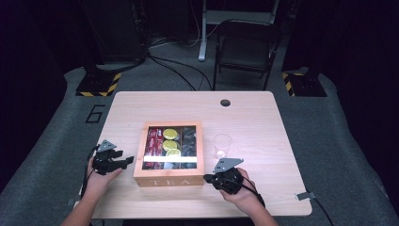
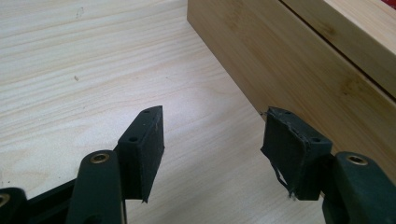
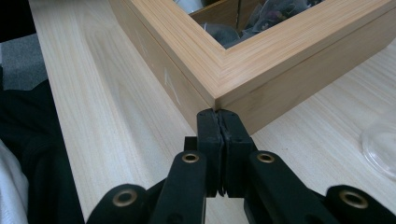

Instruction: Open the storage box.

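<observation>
A wooden tea box (image 1: 168, 180) with a glass-windowed lid lies in the middle of the table, with packets and yellow rounds visible through the window. My left gripper (image 1: 126, 162) rests at the box's left side, its jaws open with bare table between them; in the left gripper view the left gripper (image 2: 212, 140) stands just short of the box's side wall (image 2: 299, 65). My right gripper (image 1: 207, 179) is at the box's front right corner. In the right gripper view the right gripper (image 3: 219, 114) is shut, with its tips against the corner of the box (image 3: 219, 95).
A clear empty glass (image 1: 222, 145) stands right of the box, and its rim (image 3: 380, 144) shows at the right edge of the right gripper view. A cable hole (image 1: 225, 102) lies near the table's far edge. A folding chair (image 1: 244, 47) stands beyond the table.
</observation>
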`<state>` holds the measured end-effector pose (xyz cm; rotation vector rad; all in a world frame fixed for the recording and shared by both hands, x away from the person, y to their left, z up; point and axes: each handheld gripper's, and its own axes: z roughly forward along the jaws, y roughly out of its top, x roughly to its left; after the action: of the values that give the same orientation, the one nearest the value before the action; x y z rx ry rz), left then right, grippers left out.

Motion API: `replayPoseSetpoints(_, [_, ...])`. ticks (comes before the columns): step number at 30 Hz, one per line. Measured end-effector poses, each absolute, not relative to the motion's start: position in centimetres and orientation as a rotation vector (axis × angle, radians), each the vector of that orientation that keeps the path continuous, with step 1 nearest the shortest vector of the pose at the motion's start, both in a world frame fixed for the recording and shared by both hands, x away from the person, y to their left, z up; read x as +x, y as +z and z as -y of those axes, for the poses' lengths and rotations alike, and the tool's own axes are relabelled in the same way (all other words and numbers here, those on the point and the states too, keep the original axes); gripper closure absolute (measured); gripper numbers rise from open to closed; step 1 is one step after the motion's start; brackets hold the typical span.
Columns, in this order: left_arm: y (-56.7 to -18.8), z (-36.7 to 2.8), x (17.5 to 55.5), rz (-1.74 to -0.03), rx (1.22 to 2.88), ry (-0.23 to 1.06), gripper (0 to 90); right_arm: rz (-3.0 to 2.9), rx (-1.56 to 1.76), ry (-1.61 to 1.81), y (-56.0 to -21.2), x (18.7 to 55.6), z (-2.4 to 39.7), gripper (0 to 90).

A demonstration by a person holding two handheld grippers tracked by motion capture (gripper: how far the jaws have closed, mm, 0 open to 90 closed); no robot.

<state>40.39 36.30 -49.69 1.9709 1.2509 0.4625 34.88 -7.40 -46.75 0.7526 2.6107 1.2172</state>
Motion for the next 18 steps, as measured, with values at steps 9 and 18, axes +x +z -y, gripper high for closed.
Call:
replayPoseSetpoints(9, [-49.4, -36.5, 39.7, -1.244, 1.959, 0.478, 38.4, -2.607, 0.776, 1.232, -46.5, 35.1, 7.3, 87.9])
replayPoseSetpoints(18, [-48.1, -36.3, 37.8, -1.197, 1.942, 0.508, 38.5, -2.602, 0.757, 1.259, -45.9, 35.5, 6.8, 86.9])
